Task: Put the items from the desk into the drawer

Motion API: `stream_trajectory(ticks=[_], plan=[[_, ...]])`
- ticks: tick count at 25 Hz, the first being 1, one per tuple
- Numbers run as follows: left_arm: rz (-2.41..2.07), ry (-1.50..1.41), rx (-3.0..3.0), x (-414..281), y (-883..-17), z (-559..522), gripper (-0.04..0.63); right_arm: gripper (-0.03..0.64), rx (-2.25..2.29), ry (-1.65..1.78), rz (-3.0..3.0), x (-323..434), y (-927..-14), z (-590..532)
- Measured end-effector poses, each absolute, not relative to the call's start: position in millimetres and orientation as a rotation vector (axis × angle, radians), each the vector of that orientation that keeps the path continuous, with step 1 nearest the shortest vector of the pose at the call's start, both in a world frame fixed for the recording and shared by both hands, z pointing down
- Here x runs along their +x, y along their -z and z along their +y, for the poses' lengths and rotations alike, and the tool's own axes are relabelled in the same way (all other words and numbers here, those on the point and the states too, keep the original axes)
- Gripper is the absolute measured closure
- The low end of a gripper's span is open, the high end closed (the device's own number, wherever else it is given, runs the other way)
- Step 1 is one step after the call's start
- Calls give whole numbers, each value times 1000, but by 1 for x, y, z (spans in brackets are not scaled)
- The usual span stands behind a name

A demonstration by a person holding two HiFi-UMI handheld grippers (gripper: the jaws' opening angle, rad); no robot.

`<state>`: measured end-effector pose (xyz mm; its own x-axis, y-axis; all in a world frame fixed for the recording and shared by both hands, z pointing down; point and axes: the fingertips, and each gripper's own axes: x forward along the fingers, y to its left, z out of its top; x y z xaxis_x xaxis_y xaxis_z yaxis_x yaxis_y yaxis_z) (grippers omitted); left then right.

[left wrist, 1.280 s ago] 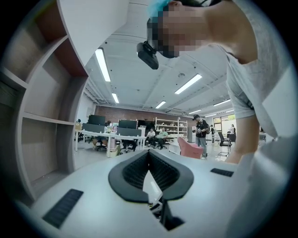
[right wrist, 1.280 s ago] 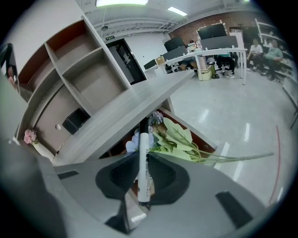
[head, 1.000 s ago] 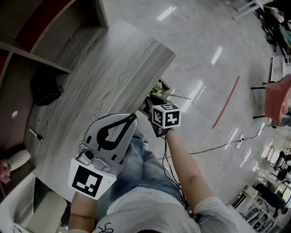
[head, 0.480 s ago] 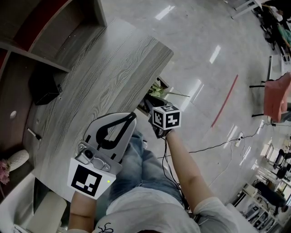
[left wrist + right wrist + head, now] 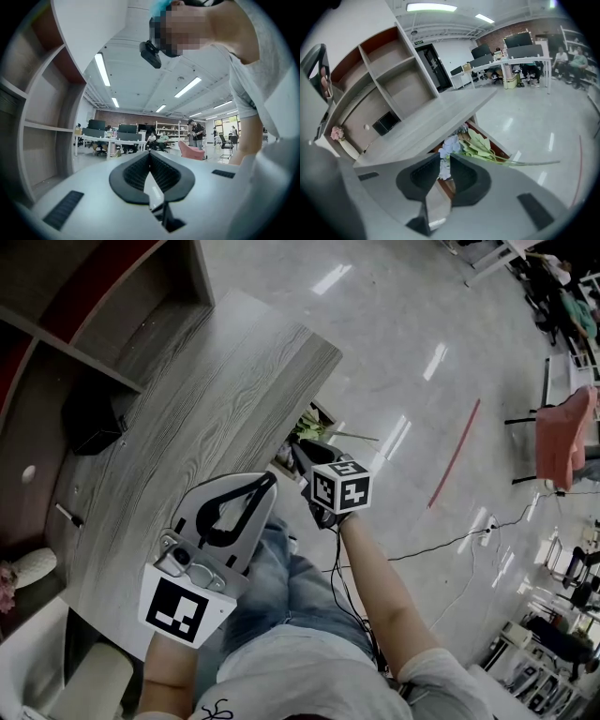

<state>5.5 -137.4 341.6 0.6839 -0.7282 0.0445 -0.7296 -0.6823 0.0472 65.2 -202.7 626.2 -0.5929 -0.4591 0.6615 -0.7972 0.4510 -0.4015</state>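
Drawer [image 5: 502, 150]: flower [image 5: 477, 143] just beyond right gripper [image 5: 444, 156]

- Head view: sits on your head and faces steeply down. The desk [image 5: 187, 427] runs from 8 to 12 o'clock, your left gripper [image 5: 265, 481] is close at 7, and your right gripper [image 5: 302, 454] is near centre.
- Left gripper view: rides the gripper and tilts up past its jaws toward the ceiling [image 5: 140, 84]. Your head camera [image 5: 151, 52] is close at 12, the shelf unit [image 5: 42, 108] at 9.
- Right gripper view: looks along its jaws, close on the flowers [image 5: 476, 143] in the drawer [image 5: 494, 140]. The desk recedes toward 10.
- Shared: the head and right gripper views both cover the desk, shelf unit, drawer and flowers.
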Motion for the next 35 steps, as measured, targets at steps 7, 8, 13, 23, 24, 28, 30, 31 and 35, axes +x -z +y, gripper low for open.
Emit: stream_trajectory(ticks=[7, 8, 13, 23, 24, 28, 30, 31, 35], plan=[[-1258, 6, 2851, 17, -320, -115, 586, 607, 1030, -864, -2373, 62, -569, -189], [-1264, 11, 2853, 19, -317, -111, 586, 607, 1024, -850, -2396, 61, -560, -186], [-1298, 30, 2858, 25, -305, -89, 586, 607, 1004, -779, -2514, 56, -511, -169], [-1373, 34, 2843, 33, -290, -47, 586, 609, 961, -613, -2747, 50, -414, -118], [-1380, 32, 2842, 35, -289, -43, 586, 609, 958, -592, -2772, 51, -404, -111], [-1396, 35, 2837, 44, -284, -23, 586, 609, 954, -508, -2863, 58, -365, -79], [-1402, 44, 2834, 48, -281, -14, 586, 609, 948, -469, -2903, 62, -347, -62], [-1404, 46, 2833, 50, -279, -9, 586, 609, 944, -448, -2922, 64, -339, -54], [-1404, 45, 2834, 57, -275, 6, 586, 609, 928, -365, -2990, 72, -309, -26]])
